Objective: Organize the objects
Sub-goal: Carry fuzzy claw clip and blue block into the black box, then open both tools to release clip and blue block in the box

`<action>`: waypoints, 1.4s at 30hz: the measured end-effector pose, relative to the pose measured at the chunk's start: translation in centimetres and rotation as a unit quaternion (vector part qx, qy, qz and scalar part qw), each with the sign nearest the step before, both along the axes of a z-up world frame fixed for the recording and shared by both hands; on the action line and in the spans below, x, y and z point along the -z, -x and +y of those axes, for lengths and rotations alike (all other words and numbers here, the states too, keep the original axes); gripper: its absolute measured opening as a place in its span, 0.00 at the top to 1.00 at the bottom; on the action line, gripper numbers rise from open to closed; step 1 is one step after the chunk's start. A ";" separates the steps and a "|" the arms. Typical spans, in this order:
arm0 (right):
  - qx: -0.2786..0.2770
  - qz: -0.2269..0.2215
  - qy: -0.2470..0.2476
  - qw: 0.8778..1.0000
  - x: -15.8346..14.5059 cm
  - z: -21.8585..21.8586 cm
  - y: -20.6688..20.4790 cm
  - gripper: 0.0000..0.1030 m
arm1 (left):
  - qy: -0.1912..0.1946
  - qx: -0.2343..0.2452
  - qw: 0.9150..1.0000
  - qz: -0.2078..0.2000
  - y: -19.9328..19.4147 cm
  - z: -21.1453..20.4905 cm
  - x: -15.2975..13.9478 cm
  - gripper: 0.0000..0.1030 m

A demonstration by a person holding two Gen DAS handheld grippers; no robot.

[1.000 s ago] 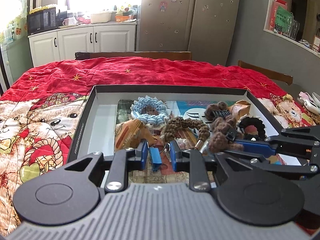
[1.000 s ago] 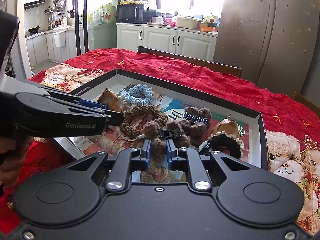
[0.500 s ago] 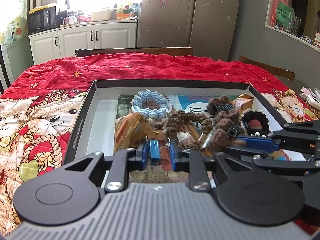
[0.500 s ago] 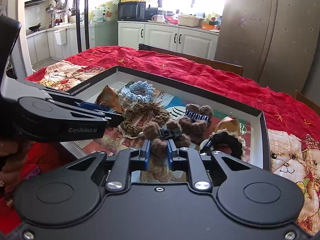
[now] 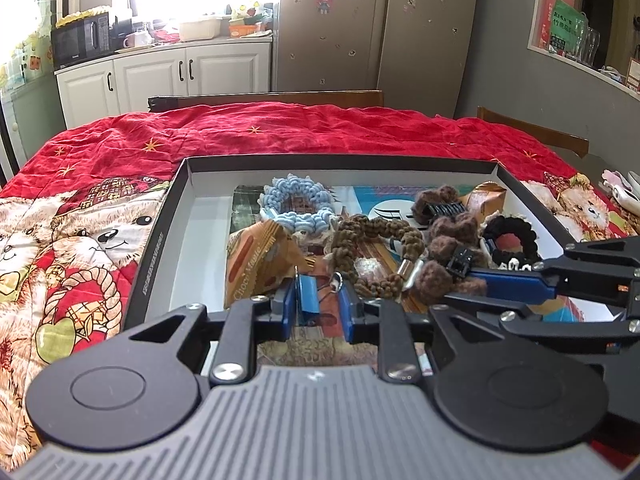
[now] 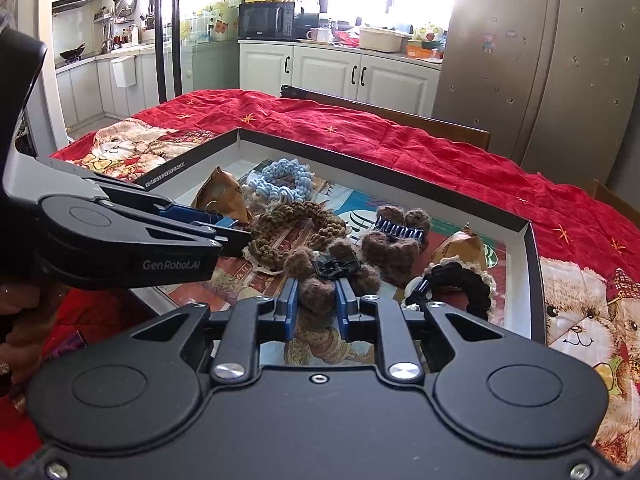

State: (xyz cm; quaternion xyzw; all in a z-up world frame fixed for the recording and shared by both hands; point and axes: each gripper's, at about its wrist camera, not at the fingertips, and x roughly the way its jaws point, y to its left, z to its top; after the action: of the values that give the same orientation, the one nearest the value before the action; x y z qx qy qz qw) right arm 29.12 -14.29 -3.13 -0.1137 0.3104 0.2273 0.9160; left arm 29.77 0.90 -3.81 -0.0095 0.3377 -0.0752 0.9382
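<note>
left tongs (image 5: 318, 306) over box (image 5: 176, 200) | red quilt (image 5: 280, 128) | kitchen cabinets (image 5: 160, 76)

Box (image 5: 182, 216): lying on the tabletop's blanket (image 5: 280, 132).
Braided ring (image 5: 296, 204): lying near the box's far wall.
Snack packet (image 5: 256, 260): lying toward the box's left wall.

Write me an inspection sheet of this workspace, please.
Surface: red bear-print quilt; black-rimmed white shallow box on it.
Job's things: pale blue crocheted scrunchie, brown braided ring, black scrunchie, all in box.
Clutter: orange snack packet in box.
Grippers: left gripper jaws just opening, small blue tag between them; right gripper jaws shut on brown fuzzy hair clip.
Cables: nothing seen.
Surroundings: white kitchen cabinets, grey fridge.
</note>
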 end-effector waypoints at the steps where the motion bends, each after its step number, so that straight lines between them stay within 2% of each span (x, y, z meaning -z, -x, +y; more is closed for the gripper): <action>1: 0.000 0.000 0.000 1.000 0.0 0.0 0.0 0.81 | -0.001 0.000 1.000 0.000 0.0 0.0 0.0 0.68; 6: 0.003 -0.001 -0.001 1.000 0.0 0.0 0.0 0.80 | -0.004 0.000 1.000 -0.001 0.1 0.0 0.0 0.55; 12: 0.001 -0.001 -0.002 1.000 0.1 -0.1 0.1 0.78 | -0.005 0.002 1.000 -0.002 0.3 -0.1 0.1 0.55; 17: 0.000 0.000 -0.004 1.000 0.0 -0.2 0.2 0.64 | -0.008 0.001 1.000 -0.004 0.4 -0.1 -0.1 0.54; 21: 0.001 -0.003 -0.008 1.000 -0.2 -0.3 0.4 0.64 | -0.009 0.002 1.000 -0.007 0.7 -0.2 -0.4 0.51; 29: 0.008 -0.011 -0.023 1.000 -1.3 -1.1 0.9 0.64 | -0.013 0.004 1.000 -0.018 1.5 -0.2 -1.4 0.36; 42: 0.004 -0.041 -0.039 0.998 -4.6 -2.2 3.8 0.64 | -0.021 0.005 0.998 -0.052 3.9 -0.1 -4.5 0.22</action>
State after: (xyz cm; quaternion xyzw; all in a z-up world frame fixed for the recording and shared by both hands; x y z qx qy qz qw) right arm 25.36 -16.49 1.51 -0.0853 0.2640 0.2304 0.9327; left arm 25.86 0.77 0.68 0.0153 0.2900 -0.0729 0.9541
